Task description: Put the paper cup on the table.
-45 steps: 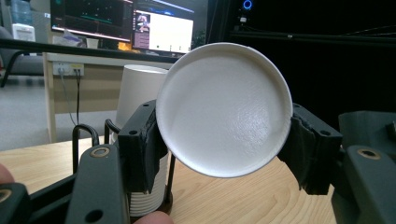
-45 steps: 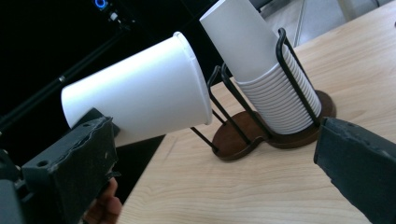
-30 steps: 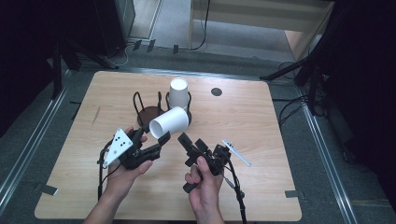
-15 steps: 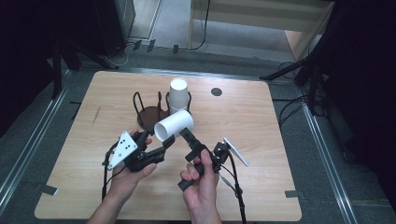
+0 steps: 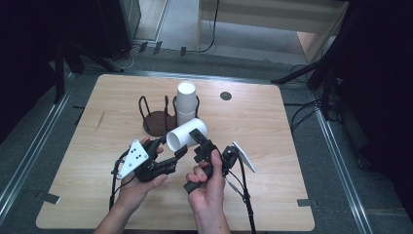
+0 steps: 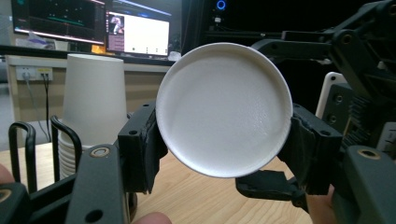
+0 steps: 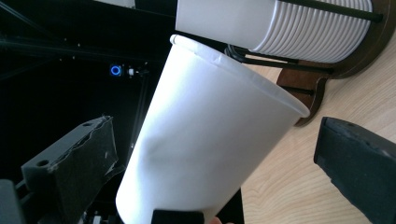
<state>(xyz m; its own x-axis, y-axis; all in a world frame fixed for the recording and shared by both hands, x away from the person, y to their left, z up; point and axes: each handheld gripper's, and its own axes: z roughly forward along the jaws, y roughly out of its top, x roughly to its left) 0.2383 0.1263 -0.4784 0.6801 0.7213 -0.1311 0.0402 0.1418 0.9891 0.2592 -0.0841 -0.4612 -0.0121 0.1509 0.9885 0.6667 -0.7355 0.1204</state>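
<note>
A single white paper cup (image 5: 187, 132) is held on its side above the table, in front of the cup holder. My left gripper (image 5: 178, 152) is shut on its base end; in the left gripper view the round bottom of the cup (image 6: 224, 109) sits pinched between the two black jaws of the left gripper (image 6: 224, 151). My right gripper (image 5: 202, 144) reaches the cup from the right. In the right gripper view the cup (image 7: 205, 140) lies between the wide jaws of the right gripper (image 7: 215, 126), and the right jaw stands clear of it.
A stack of white cups (image 5: 185, 100) stands in a black wire holder with a dark wooden base (image 5: 157, 123) at mid-table. A small black disc (image 5: 225, 96) lies farther back right. Cables trail from both grippers toward the table's near edge (image 5: 175, 228).
The held cup has drifted slightly right and toward the person. The right gripper has moved up to the cup, so its jaws now flank the cup's side.
</note>
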